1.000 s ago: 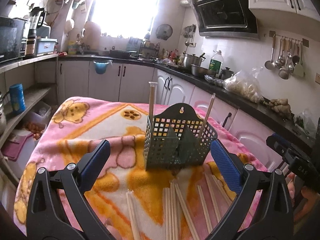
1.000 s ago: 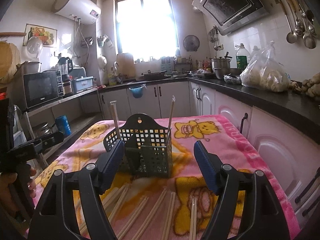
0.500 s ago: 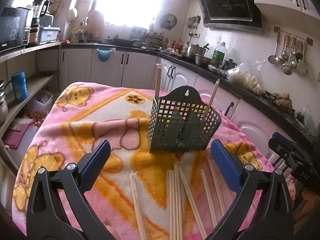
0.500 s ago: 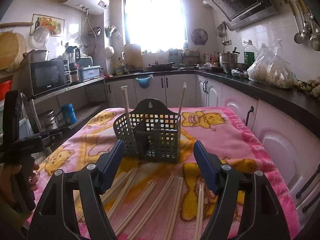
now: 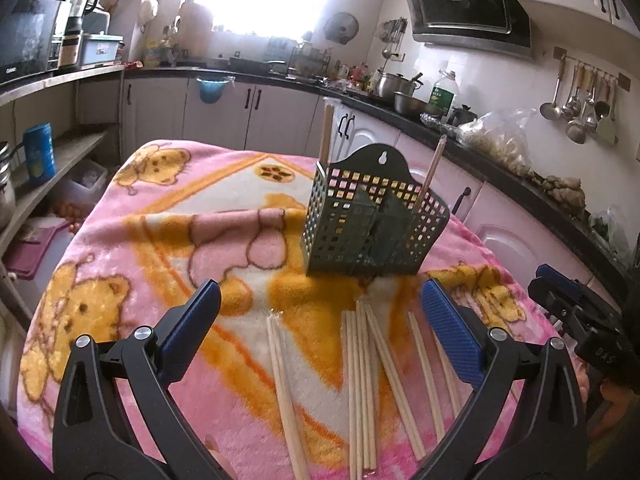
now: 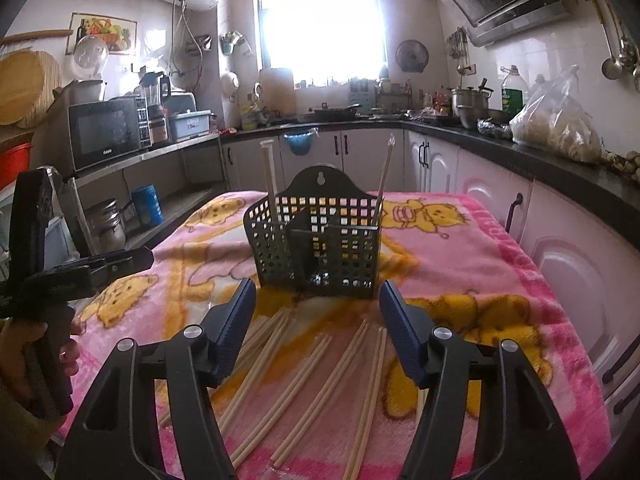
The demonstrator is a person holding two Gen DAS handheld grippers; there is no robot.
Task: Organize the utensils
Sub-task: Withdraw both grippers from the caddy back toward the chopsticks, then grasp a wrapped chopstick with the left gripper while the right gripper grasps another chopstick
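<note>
A dark green perforated utensil basket (image 5: 372, 232) (image 6: 320, 248) stands on a pink bear-print blanket (image 5: 160, 220). Two pale chopsticks stand upright in it, one at its left (image 5: 326, 132) and one at its right (image 5: 430, 176). Several loose chopsticks (image 5: 360, 360) (image 6: 304, 376) lie on the blanket in front of the basket. My left gripper (image 5: 320, 300) hangs open above them, holding nothing. My right gripper (image 6: 318, 300) also hovers over the loose chopsticks. Its jaws are closing, with nothing between the pads.
Black counters with white cabinets (image 5: 280, 116) ring the table, close along its right side (image 6: 560, 240). A shelf with a blue can (image 5: 38, 152) lies to the left. A hand (image 6: 24, 360) holds the left tool at the table's left edge in the right wrist view.
Both grippers have sunk and tipped down toward the table, so more of the loose chopsticks shows. The right jaws have narrowed a little. Basket and chopsticks have not moved.
</note>
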